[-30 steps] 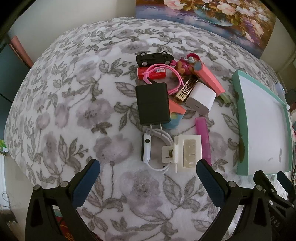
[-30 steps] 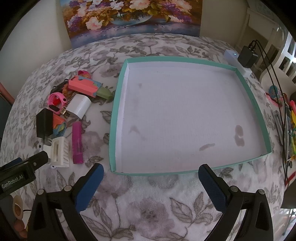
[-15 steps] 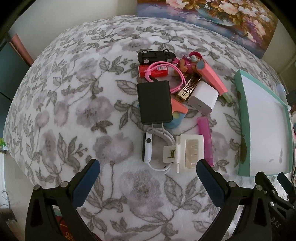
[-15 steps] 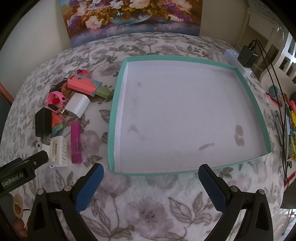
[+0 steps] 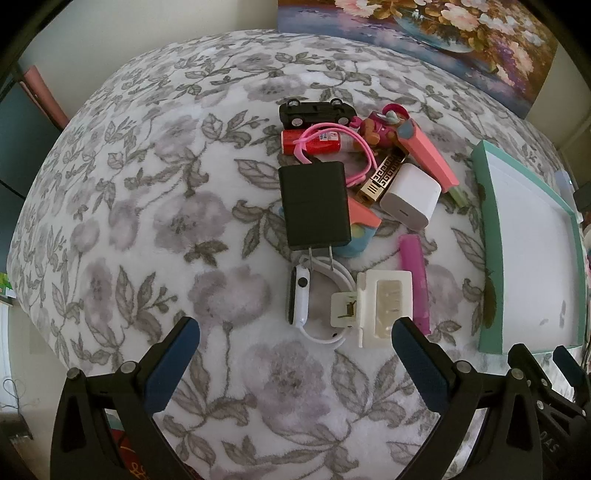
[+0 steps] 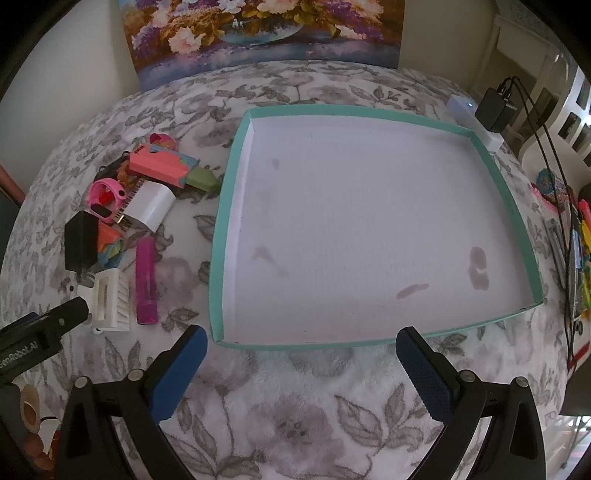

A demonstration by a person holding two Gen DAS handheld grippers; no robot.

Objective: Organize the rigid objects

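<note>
A heap of small rigid objects lies on the floral cloth: a black charger, a white charger cube, a white plastic clip block, a magenta tube, a white watch, a black toy car, a red canister and a coral pink case. My left gripper is open and empty just short of the watch and clip block. An empty teal-rimmed tray lies right of the heap. My right gripper is open and empty at the tray's near edge.
A floral painting stands at the back edge. A white power strip with a black adapter and cables lies at the far right. The left gripper's body shows at the left of the right wrist view.
My left gripper has crept slightly forward toward the heap. My right gripper has shifted a little to the right, so the tray sits slightly more left. Both stay open.
</note>
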